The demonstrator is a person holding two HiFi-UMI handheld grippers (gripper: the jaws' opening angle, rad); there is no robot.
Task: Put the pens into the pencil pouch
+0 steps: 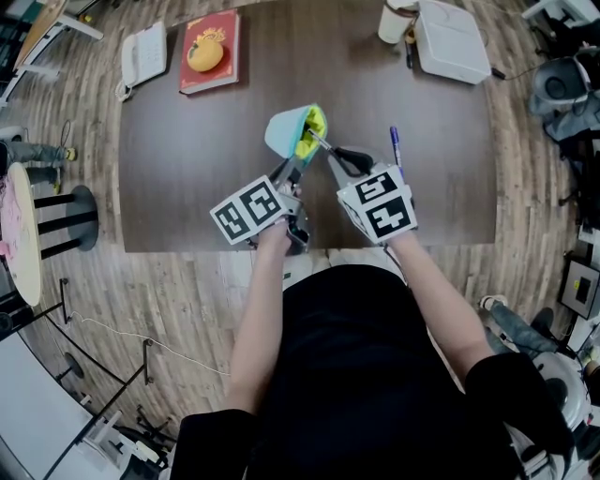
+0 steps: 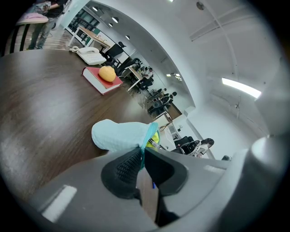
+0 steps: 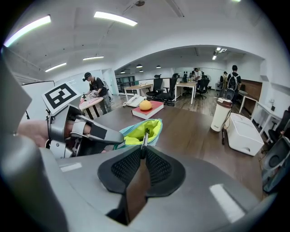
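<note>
A light blue pencil pouch (image 1: pixel 288 129) with yellow-green lining lies on the dark table (image 1: pixel 187 187), its mouth turned toward me. My left gripper (image 1: pixel 292 169) is shut on the pouch's near rim, holding the mouth up; in the left gripper view the pouch (image 2: pixel 118 135) rises just beyond the gripper (image 2: pixel 141 156). My right gripper (image 1: pixel 338 157) is shut on a dark pen (image 1: pixel 319 143) whose tip reaches into the mouth. In the right gripper view the pen (image 3: pixel 144 139) runs from the gripper (image 3: pixel 143 153) into the lining of the pouch (image 3: pixel 152 128). A blue pen (image 1: pixel 395 143) lies right of the grippers.
At the table's far side lie a red book with an orange fruit (image 1: pixel 209 52) and a white phone (image 1: pixel 143 53) on the left. A white box (image 1: pixel 452 39) and a cup (image 1: pixel 397 21) stand at the far right. The table's near edge runs just below my grippers.
</note>
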